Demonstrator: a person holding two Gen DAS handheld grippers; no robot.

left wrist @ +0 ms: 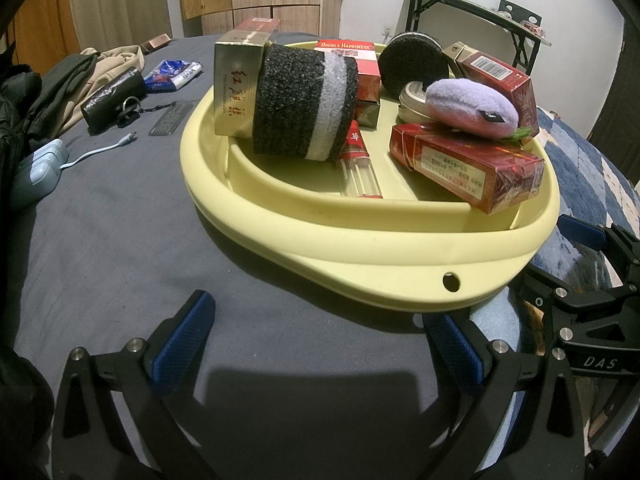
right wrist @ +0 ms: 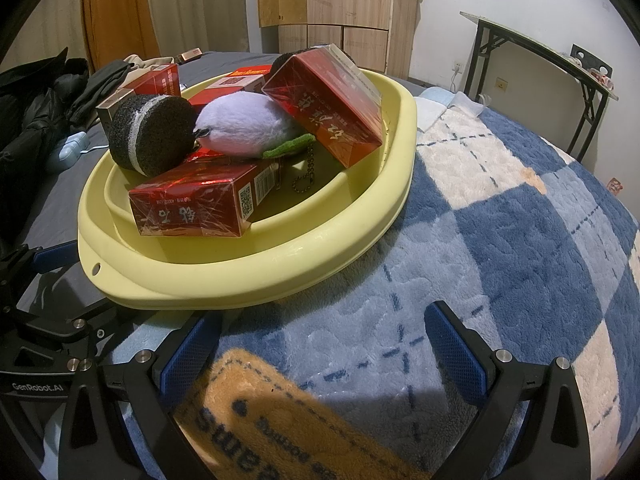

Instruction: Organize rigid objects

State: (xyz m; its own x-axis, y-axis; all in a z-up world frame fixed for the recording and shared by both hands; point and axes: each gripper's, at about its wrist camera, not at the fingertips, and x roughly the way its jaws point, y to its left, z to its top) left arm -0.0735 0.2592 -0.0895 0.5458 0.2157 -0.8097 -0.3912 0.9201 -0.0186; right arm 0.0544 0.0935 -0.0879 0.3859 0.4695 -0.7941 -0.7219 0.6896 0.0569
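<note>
A pale yellow basin (left wrist: 360,240) (right wrist: 256,276) sits on the bed, filled with several red cigarette boxes (left wrist: 468,168) (right wrist: 192,204), a gold box (left wrist: 236,84), a black-and-grey sponge (left wrist: 304,108) (right wrist: 148,136), a purple plush (left wrist: 472,106) (right wrist: 244,124), a round tin (left wrist: 412,100) and a clear red-capped tube (left wrist: 360,168). My left gripper (left wrist: 320,344) stands open just in front of the basin's near rim, with nothing between its fingers. My right gripper (right wrist: 324,348) is open over the blanket, at the basin's right front, and holds nothing.
A grey sheet (left wrist: 120,240) covers the bed's left half, strewn with clothes (left wrist: 60,88), a black pouch (left wrist: 114,100), a blue packet (left wrist: 172,74) and a pale blue charger with its cable (left wrist: 40,172). A blue checked blanket (right wrist: 500,240) lies at the right. A folding table (right wrist: 540,60) stands by the wall.
</note>
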